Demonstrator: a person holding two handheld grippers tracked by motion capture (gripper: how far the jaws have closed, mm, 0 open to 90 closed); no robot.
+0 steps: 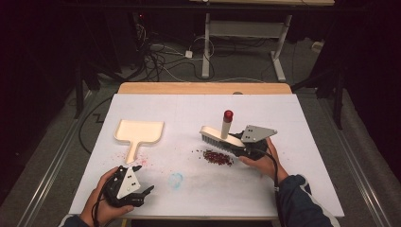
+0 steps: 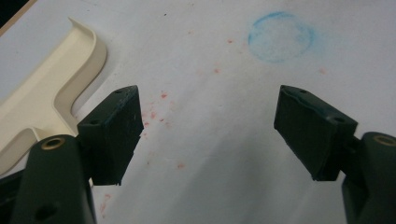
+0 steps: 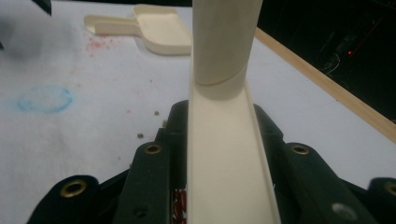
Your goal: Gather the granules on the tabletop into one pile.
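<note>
The right claw (image 1: 236,143) is clamping a cream plastic hand brush (image 1: 218,136) beside a pile of dark red crumbs (image 1: 218,157) on the white table (image 1: 293,142). The left claw (image 2: 208,130) is gaping wide and empty; its own view is showing faint red specks and a blue chalk ring (image 2: 280,36) close up. The cream plastic dustpan (image 1: 138,133) is lying just beyond it.

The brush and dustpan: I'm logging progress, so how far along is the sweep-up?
Done: the right hand-held gripper has clamped the brush beside the red-brown pile. In hand: sweeping. Left: the open left hand-held gripper hasn't taken the dustpan; no crumbs in it.
</note>
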